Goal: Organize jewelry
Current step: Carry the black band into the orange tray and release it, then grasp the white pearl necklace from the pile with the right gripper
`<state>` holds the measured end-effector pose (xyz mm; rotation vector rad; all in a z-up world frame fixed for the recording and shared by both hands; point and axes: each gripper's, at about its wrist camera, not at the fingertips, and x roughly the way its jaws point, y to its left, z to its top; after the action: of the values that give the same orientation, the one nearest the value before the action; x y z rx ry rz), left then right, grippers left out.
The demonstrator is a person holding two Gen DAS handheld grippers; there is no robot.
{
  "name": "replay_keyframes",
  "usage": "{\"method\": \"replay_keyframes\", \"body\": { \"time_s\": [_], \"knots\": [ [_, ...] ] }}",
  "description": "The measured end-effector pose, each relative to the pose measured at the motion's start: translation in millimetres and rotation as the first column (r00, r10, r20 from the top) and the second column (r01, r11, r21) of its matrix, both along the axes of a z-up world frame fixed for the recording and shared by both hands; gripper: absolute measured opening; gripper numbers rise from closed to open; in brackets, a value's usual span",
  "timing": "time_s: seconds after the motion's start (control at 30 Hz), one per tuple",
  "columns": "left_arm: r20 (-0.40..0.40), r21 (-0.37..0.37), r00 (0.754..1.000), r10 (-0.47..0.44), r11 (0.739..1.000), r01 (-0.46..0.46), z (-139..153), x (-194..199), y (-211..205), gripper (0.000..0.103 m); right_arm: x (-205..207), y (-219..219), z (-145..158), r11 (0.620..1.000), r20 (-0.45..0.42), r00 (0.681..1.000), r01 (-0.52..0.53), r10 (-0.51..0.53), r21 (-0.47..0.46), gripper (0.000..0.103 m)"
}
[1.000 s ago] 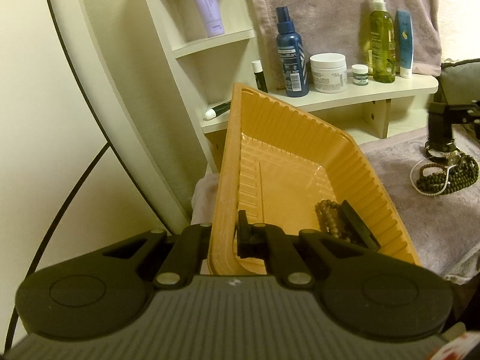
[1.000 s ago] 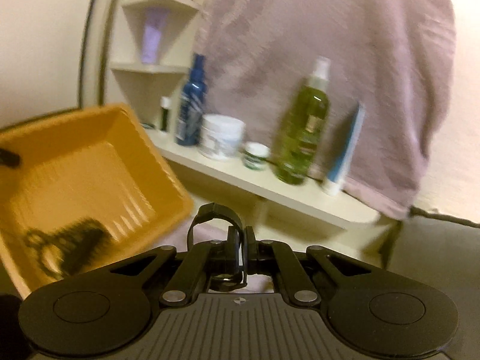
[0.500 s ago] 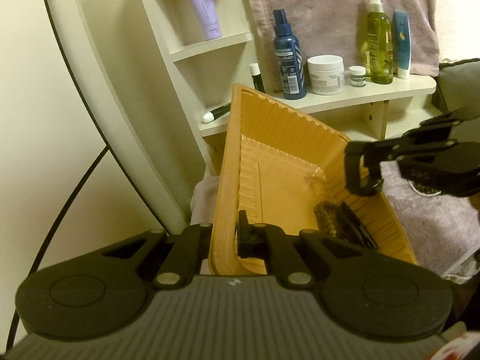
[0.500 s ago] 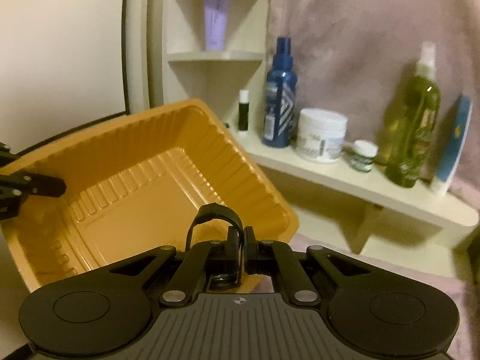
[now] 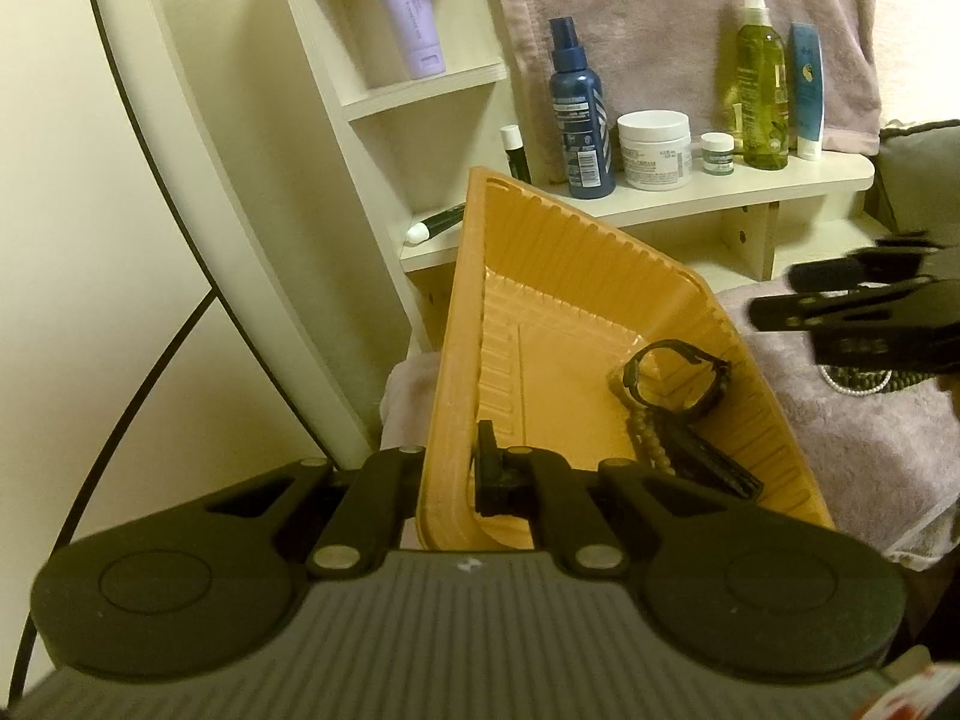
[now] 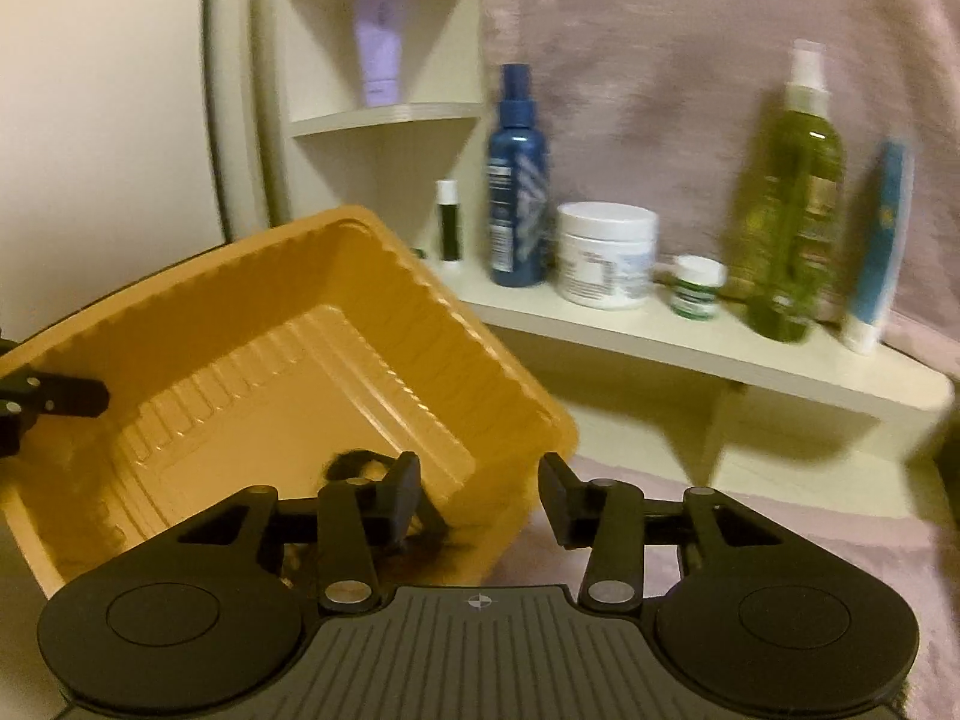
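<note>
Gripping the near wall of the orange tray (image 5: 558, 276), the left gripper (image 5: 447, 474) has its fingers clamped together on the thin plastic and holds the tray tilted, its low corner toward the right side of the left wrist view. The right gripper (image 6: 480, 495) hangs over that low corner with its fingers apart and nothing between them; its jaws have just been opening. A black band (image 5: 675, 381), a closed loop like a watch strap, lies in the tray on top of a brown beaded bracelet (image 5: 651, 441) and another dark strap, all gathered against the lower wall. From the right wrist view the band shows only as a dark blur just beyond the left finger (image 6: 403, 495), so it lies below and slightly left of the open fingers.

What the coming move likely turns on is the remaining jewelry: a heap of dark beads and a pale string (image 5: 864, 381) on the lilac towel (image 5: 864, 468), to the right of the tray and partly hidden under the right gripper (image 5: 852, 306). The right hand is clearly the nearer one; the left is busy steadying the tray. How the heap's strands run cannot be told from here.
</note>
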<state>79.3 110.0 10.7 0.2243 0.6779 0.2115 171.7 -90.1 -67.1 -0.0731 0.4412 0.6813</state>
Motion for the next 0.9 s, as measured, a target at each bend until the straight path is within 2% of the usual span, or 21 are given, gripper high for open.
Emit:
{"method": "replay_keyframes", "body": {
  "time_s": [0.23,0.43,0.6,0.9],
  "knots": [
    [0.002,0.001,1.000,0.000,1.000,0.000,0.0,-0.4,-0.4,0.004,-21.6,-66.7,-21.5,0.985,-0.086,0.981,0.175,-0.173,0.009,0.044],
    [0.003,0.002,1.000,0.002,1.000,-0.002,-0.1,-0.3,-0.7,0.004,-36.0,-117.1,-34.3,0.951,-0.140,0.942,0.309,-0.305,0.000,0.044],
    [0.001,0.004,1.000,0.002,1.000,-0.002,0.2,0.0,-1.2,0.004,-41.1,-140.4,-40.0,0.930,-0.165,0.917,0.369,-0.364,0.000,0.044],
    [0.000,0.014,1.000,-0.001,1.000,0.001,0.9,0.6,-3.1,0.004,-34.8,-154.2,-39.2,0.916,-0.142,0.907,0.401,-0.397,-0.002,0.044]
  ]
}}
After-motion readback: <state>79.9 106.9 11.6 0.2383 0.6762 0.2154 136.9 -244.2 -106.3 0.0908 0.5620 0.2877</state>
